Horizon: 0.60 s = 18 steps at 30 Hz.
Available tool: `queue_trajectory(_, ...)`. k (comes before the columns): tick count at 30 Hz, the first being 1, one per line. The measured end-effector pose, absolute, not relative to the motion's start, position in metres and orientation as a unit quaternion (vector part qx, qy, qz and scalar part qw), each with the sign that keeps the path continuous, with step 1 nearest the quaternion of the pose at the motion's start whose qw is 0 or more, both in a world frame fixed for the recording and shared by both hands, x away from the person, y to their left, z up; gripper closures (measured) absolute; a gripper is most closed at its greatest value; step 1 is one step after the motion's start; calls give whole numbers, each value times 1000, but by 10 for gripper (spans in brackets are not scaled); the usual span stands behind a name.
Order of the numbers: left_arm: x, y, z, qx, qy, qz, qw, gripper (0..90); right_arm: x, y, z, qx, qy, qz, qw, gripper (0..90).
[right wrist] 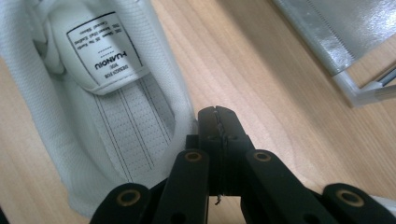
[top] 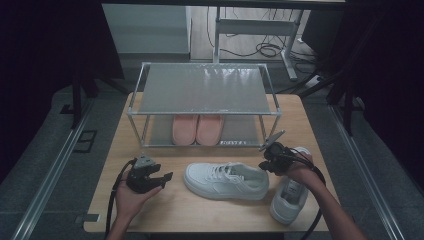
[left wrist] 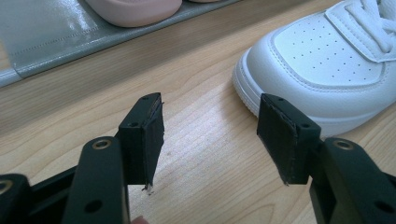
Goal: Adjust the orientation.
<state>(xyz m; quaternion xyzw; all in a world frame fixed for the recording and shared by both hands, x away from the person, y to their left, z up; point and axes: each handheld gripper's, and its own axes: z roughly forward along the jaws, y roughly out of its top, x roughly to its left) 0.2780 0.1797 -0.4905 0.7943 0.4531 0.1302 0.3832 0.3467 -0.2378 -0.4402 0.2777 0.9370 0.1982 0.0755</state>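
Observation:
A white sneaker (top: 225, 180) lies in the middle of the wooden table (top: 165, 205), toe to the left. My left gripper (top: 165, 179) rests left of that toe, open with nothing between its jaws. In the left gripper view the open gripper (left wrist: 212, 135) points past the sneaker's toe (left wrist: 322, 65). My right gripper (top: 265, 162) hovers at the sneaker's heel, shut and holding nothing. In the right gripper view the shut gripper (right wrist: 218, 116) sits by the heel rim of the sneaker (right wrist: 116, 121), whose insole and tongue label show. A second white sneaker (top: 290, 197) lies under my right hand.
A metal shoe rack (top: 205, 90) stands at the far side of the table, with a pair of pink slippers (top: 196, 129) on its lower shelf. One slipper's toe (left wrist: 135, 11) and the shelf edge show in the left gripper view. The rack's corner (right wrist: 355, 88) is near the right gripper.

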Motion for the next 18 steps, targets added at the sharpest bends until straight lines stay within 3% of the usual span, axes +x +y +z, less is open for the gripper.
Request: queue_trajectory(18, 278, 180, -490, 795, 452, 130, 382, 416, 316, -217, -446, 225, 953, 196, 51, 900)
